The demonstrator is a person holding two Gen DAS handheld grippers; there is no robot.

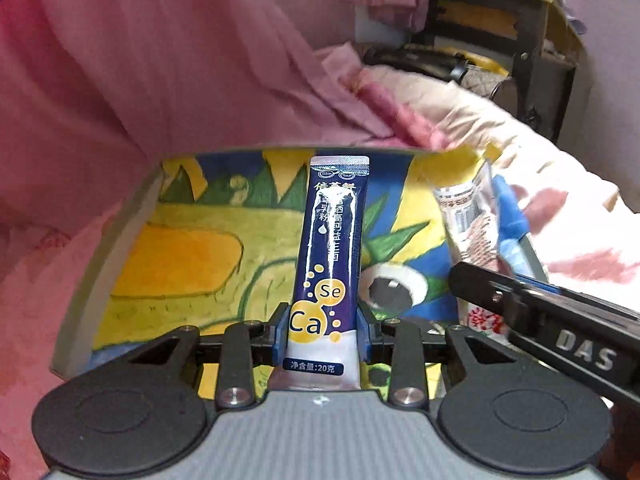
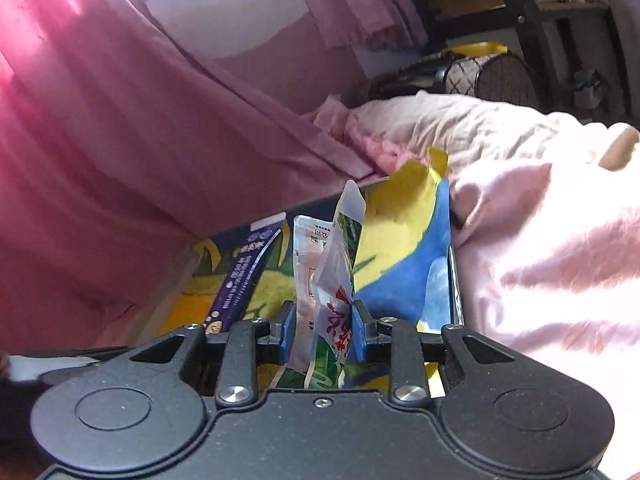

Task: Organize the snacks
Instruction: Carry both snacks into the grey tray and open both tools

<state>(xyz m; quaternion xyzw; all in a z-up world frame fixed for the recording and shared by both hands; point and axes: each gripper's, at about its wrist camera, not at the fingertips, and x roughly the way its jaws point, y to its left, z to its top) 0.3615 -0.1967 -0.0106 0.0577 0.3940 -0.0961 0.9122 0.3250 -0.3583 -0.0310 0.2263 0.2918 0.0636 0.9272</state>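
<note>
Holding one snack in each gripper, we were above a box painted in yellow, green and blue (image 1: pixel 132 216) that stood on a bed with pink bedding (image 2: pixel 552 256), near a pink curtain (image 1: pixel 120 60).

The left gripper (image 1: pixel 324 320) had its jaws clenched on the lower end of a dark blue milk powder stick (image 1: pixel 332 248), which stood straight up between the blue pads (image 1: pixel 282 330). The right gripper (image 2: pixel 324 324) had its jaws clenched on a clear snack packet with red characters (image 2: pixel 328 280), and this packet was folded and crumpled in the grip.

We judged several risks. The stick was held only near its bottom, so its long free part could swing or bend when we lowered it, and it could catch the grey rim of the box and fall outside on the bedding. The crumpled packet was slippery plastic, held by a fold; it could slide out before we reached the right place, or the contents could be crushed if the pads pressed more.

In the left wrist view the right gripper (image 1: pixel 472 280) was very near, just beside the box on the right. If both went down together, they could strike one another. The box stood on soft bedding, so a push on its rim could tip it.
</note>
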